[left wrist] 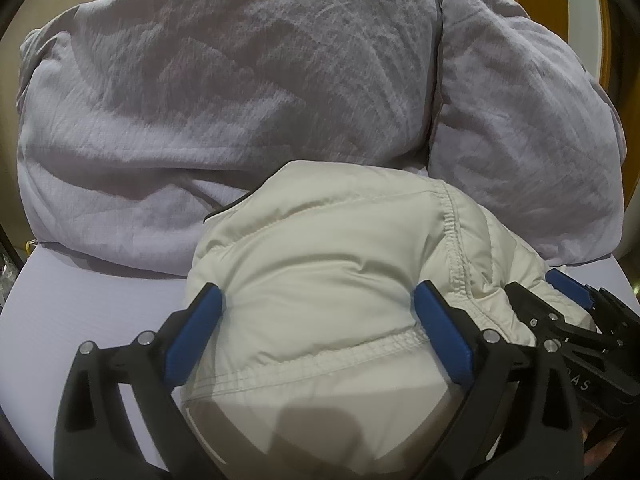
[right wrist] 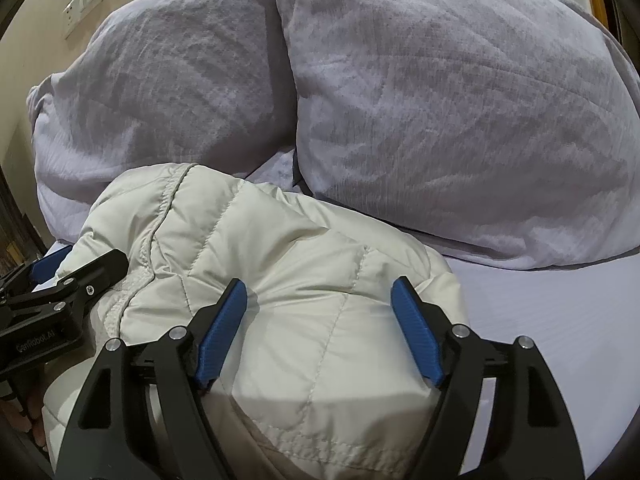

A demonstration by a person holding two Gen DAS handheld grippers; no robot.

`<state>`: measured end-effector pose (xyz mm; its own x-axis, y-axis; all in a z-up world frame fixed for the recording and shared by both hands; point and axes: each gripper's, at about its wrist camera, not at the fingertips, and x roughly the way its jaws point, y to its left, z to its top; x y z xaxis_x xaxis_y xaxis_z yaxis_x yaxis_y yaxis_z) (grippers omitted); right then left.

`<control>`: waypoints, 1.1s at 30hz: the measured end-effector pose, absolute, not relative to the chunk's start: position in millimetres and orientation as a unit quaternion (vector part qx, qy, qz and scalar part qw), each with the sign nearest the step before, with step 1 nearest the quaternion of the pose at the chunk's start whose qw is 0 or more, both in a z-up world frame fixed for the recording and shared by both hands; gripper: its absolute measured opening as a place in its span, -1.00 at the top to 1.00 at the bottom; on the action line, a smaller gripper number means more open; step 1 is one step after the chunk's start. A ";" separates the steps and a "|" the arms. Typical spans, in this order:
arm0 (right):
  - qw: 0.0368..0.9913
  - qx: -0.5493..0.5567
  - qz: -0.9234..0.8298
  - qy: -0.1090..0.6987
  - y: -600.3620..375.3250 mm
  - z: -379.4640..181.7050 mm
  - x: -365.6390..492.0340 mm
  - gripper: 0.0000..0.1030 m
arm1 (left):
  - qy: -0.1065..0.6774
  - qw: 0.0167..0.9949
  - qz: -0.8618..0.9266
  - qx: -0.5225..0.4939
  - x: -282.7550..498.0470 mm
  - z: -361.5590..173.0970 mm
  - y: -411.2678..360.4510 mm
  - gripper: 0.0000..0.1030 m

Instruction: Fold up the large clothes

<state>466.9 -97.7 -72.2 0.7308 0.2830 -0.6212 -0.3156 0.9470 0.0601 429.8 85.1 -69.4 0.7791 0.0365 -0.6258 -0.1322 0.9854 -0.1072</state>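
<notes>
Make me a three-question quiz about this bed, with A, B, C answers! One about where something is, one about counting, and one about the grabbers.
1. Where is the white puffy jacket?
A. On the bed sheet, in front of the pillows
B. Hanging on the wall
C. Under the pillows

2. How many pillows?
A. One
B. Two
C. Four

3. How are the grabbers' fingers?
A. Squeezed shut
B. Spread wide apart
C. Hidden

Answers:
1 A, the jacket lies bundled on the sheet.
2 B, left pillow and right pillow sit side by side.
3 B, left gripper and right gripper each straddle the jacket.
</notes>
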 end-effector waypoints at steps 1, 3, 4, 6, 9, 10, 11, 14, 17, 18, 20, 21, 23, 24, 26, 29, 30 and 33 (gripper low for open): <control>0.930 -0.025 0.160 0.329 -97.2 -72.5 467.5 -0.49 | 0.329 0.940 0.045 -0.072 431.1 -70.0 84.4 -0.87; 0.931 -0.025 0.160 0.328 -97.3 -72.7 467.3 -0.49 | 0.328 0.941 0.045 -0.072 432.3 -71.1 84.2 -0.88; 0.931 -0.025 0.160 0.328 -97.1 -73.0 467.5 -0.49 | 0.328 0.941 0.045 -0.073 432.6 -71.5 84.2 -0.88; 0.932 -0.024 0.160 0.325 -97.4 -73.1 466.7 -0.49 | 0.328 0.941 0.044 -0.073 432.0 -71.5 84.5 -0.88; 0.932 -0.024 0.160 0.324 -97.4 -73.4 467.1 -0.49 | 0.327 0.941 0.045 -0.073 432.2 -72.0 84.4 -0.88; 0.932 -0.024 0.160 0.324 -97.6 -73.2 466.9 -0.50 | 0.328 0.941 0.045 -0.072 431.9 -71.6 84.5 -0.88; 0.932 -0.024 0.161 0.324 -97.6 -73.3 467.0 -0.50 | 0.327 0.941 0.045 -0.072 432.1 -71.9 84.5 -0.88; 0.932 -0.023 0.161 0.324 -97.6 -73.5 466.8 -0.50 | 0.327 0.941 0.045 -0.072 432.1 -72.1 84.5 -0.88; 0.932 -0.022 0.162 0.324 -97.9 -73.7 466.2 -0.50 | 0.327 0.941 0.044 -0.073 431.4 -71.8 84.6 -0.89; 0.932 -0.021 0.162 0.324 -98.0 -73.7 466.1 -0.50 | 0.328 0.941 0.044 -0.073 431.8 -72.3 84.6 -0.89; 0.932 -0.021 0.162 0.323 -98.0 -73.7 466.1 -0.50 | 0.327 0.941 0.044 -0.073 431.5 -72.2 84.5 -0.89; 0.932 -0.021 0.162 0.323 -97.8 -73.9 466.3 -0.50 | 0.327 0.941 0.044 -0.073 431.6 -72.4 84.4 -0.89; 0.932 -0.020 0.163 0.323 -97.7 -74.3 466.5 -0.50 | 0.327 0.941 0.045 -0.073 431.6 -72.5 84.5 -0.89; 0.932 -0.020 0.164 0.324 -98.3 -74.4 466.4 -0.50 | 0.327 0.941 0.045 -0.073 431.5 -72.5 84.4 -0.89; 0.930 -0.014 0.167 0.328 -99.5 -75.0 468.4 -0.51 | 0.327 0.941 0.045 -0.074 430.8 -72.4 84.6 -0.89; 0.928 -0.010 0.168 0.334 -100.8 -75.7 471.4 -0.52 | 0.328 0.941 0.046 -0.073 432.1 -72.5 84.2 -0.89; 0.927 -0.012 0.166 0.335 -100.0 -75.4 472.0 -0.53 | 0.329 0.941 0.046 -0.071 432.8 -72.8 83.9 -0.89; 0.925 -0.019 0.161 0.343 -97.9 -72.4 473.7 -0.55 | 0.332 0.939 0.046 -0.071 434.5 -71.4 83.6 -0.89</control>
